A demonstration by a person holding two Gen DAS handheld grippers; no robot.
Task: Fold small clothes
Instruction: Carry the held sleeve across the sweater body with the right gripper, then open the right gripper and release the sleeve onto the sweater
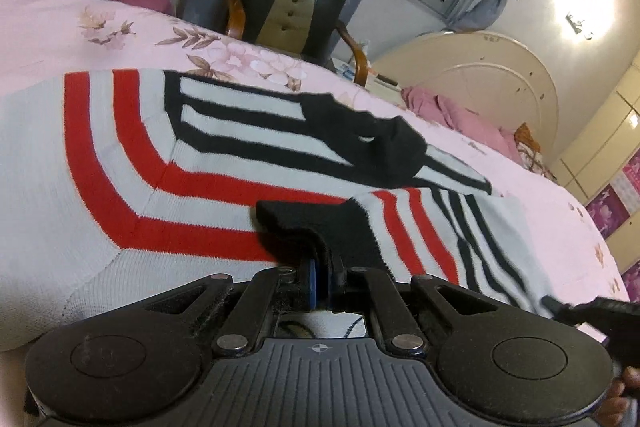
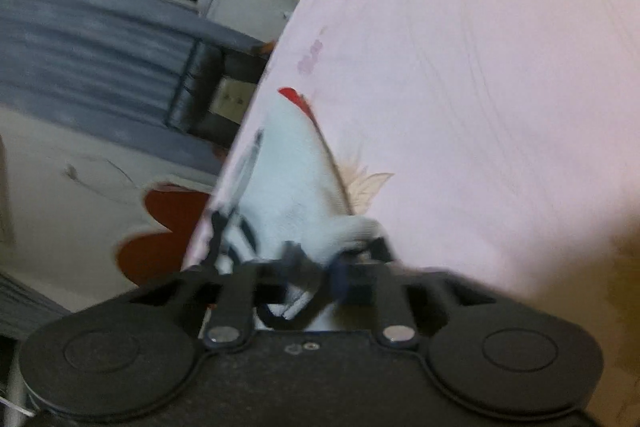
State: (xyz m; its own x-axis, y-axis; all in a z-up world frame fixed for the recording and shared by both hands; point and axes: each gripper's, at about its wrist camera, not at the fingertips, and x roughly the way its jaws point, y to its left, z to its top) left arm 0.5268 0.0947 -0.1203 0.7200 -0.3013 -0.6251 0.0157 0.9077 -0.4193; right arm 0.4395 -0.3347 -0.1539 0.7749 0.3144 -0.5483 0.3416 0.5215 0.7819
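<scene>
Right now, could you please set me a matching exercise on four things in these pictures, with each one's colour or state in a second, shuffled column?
Things:
1. sweater
2. chair
3. bedsheet
4. left gripper

Colour or state:
A. pink with flowers
B. shut on a black cuff
C. white with red and black stripes
D. black with wooden arms

Pairs: 1-C, 2-D, 3-A, 4-B

No words, brands or numbers can be read anywhere; the only sign is a small crosshair circle mark on the ribbed body of the left gripper (image 1: pixel 324 279).
</scene>
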